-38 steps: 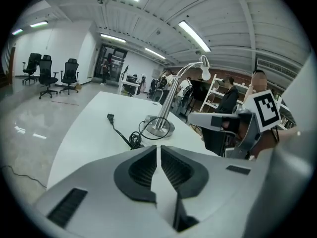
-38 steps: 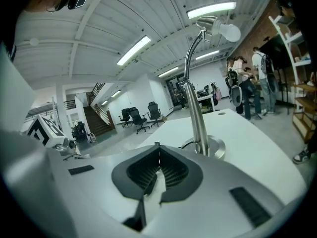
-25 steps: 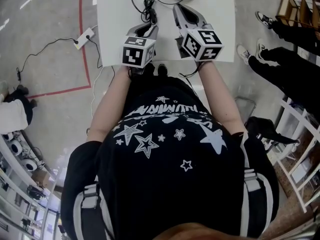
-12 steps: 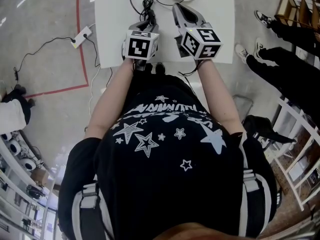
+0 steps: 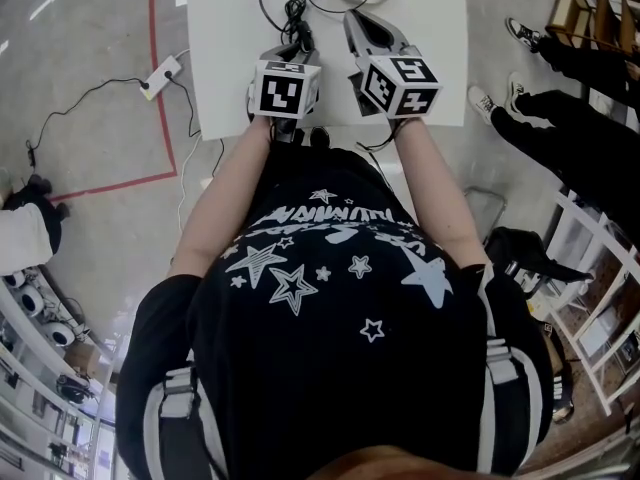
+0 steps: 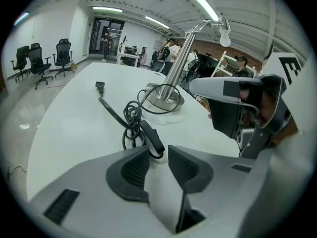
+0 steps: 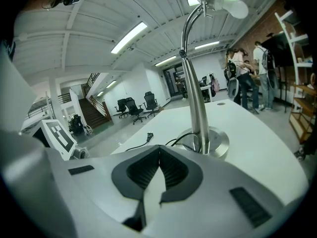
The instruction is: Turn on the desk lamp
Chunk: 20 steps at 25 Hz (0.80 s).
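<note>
Holding the left claw (image 6: 158, 152), just opened and empty, right at the inline switch (image 6: 152, 138), likely to work it, with the right claw (image 7: 159, 157) closed on nothing near the desk lamp (image 7: 195, 98) standing on the bench (image 6: 74, 128).

White tabletop (image 5: 430, 58); the desk lamp (image 7: 195, 98) is shiny silver with a white bulb, and its cord (image 6: 151, 135) is black. The left hand-held gripper (image 6: 158, 157) and right hand-held gripper (image 7: 159, 170) are pale grey with dark ribbed pads and black-and-white checked cubes. The shirt (image 5: 340, 368) is black with white stars, and the grey floor (image 5: 90, 118) has a red line (image 5: 150, 178).
</note>
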{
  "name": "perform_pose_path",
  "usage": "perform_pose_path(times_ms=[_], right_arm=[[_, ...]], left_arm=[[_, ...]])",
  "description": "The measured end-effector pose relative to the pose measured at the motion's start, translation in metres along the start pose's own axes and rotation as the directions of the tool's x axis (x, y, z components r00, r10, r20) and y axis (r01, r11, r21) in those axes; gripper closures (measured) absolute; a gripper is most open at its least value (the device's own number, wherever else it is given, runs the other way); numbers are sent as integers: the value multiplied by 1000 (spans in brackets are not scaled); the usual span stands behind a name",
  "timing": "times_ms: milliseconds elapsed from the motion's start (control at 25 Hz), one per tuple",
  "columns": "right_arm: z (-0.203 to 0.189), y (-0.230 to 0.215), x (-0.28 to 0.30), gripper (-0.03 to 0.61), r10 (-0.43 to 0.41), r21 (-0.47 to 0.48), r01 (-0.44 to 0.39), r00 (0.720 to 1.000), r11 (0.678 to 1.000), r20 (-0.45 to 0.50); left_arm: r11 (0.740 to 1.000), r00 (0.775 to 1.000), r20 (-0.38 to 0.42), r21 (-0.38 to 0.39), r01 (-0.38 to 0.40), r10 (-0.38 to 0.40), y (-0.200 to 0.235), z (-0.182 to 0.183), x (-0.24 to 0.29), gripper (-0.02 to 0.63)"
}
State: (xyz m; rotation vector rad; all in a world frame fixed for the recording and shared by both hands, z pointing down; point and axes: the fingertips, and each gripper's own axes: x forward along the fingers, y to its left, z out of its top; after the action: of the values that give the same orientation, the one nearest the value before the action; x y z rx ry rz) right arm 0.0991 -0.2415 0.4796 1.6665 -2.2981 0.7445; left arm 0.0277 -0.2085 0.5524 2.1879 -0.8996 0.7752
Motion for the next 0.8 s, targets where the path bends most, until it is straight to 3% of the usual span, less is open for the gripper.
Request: perform_pose_path(times_ms=[200,560,800], right_arm=[[-8,-1,2,574,-13,-3,13,1000,1000,-18],[-10,-2,6,574,-52,-2,52,998,999,-27],[-11,-5,10,574,-43,-55,40,997,998,-57]], left_arm=[[1000,1000,-7,-11,-12,12,4,1,3,505],[999,999,-17,-10,34,-34,5,2,2,508],[999,999,-23,-22,42,-42,6,3,1,509]])
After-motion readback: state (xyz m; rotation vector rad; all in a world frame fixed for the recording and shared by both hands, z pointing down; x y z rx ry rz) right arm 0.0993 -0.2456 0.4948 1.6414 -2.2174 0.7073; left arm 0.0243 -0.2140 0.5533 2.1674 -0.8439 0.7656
